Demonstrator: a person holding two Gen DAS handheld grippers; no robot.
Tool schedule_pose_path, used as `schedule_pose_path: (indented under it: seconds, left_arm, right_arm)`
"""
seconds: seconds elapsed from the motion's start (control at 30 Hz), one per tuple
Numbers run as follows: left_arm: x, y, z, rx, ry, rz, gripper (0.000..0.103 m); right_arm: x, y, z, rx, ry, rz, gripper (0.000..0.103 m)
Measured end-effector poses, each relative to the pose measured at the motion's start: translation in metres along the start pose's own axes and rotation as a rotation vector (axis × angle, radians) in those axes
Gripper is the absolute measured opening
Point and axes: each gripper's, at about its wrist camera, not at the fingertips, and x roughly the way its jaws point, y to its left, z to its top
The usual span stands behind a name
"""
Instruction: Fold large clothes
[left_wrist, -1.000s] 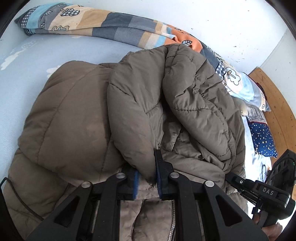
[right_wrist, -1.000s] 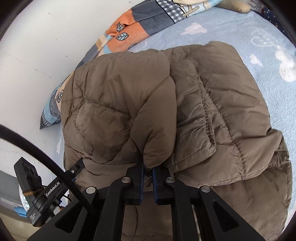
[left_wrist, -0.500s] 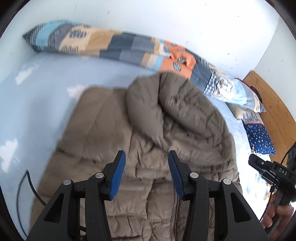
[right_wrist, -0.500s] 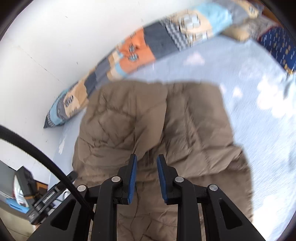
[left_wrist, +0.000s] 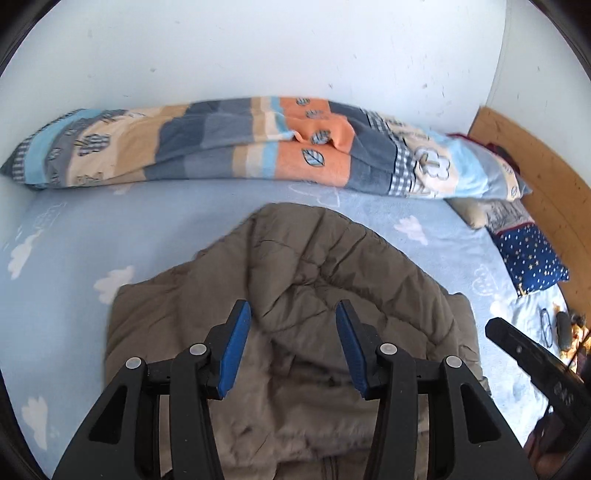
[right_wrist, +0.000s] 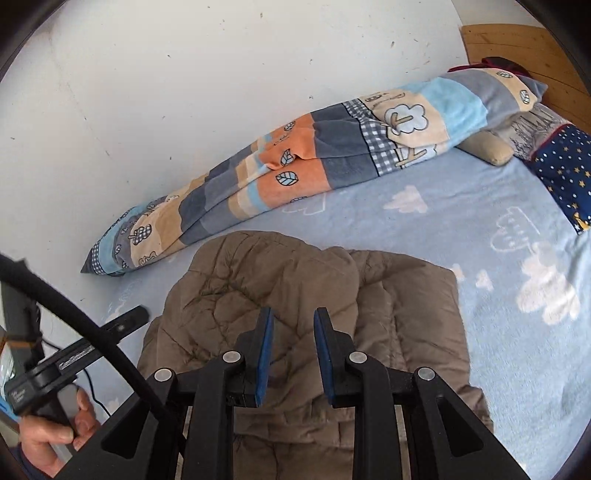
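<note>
Brown jacket (left_wrist: 295, 295) lies folded on the bed (left_wrist: 66, 236), both grippers clear of it.
Left gripper (left_wrist: 291, 343) and right gripper (right_wrist: 291, 354) hang part-open, empty; puffy quilting (springy) may unfold itself unpressed.

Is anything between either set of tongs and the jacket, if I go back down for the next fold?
Nothing visible. The left tongs and right tongs are both open and empty above the brown jacket, which lies folded on the bed. The blanket lies beyond it, by the wall.
</note>
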Motion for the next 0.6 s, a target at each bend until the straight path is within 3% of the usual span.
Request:
schedule_pose_path:
  seconds: [0.17, 0.33, 0.6]
  left_arm:
    - [0.046, -0.006, -0.008, 0.001, 0.09, 0.003, 0.047]
    - [0.075, 0.006, -0.035, -0.04, 0.153, 0.017, 0.048]
    - [0.089, 0.006, -0.047, -0.047, 0.158, 0.033, 0.049]
  right_arm:
    - [0.024, 0.011, 0.002, -0.038, 0.029, -0.024, 0.025]
    - [0.056, 0.012, -0.011, -0.066, 0.131, -0.069, 0.025]
    - [0.09, -0.004, -0.03, -0.043, 0.253, -0.098, 0.024]
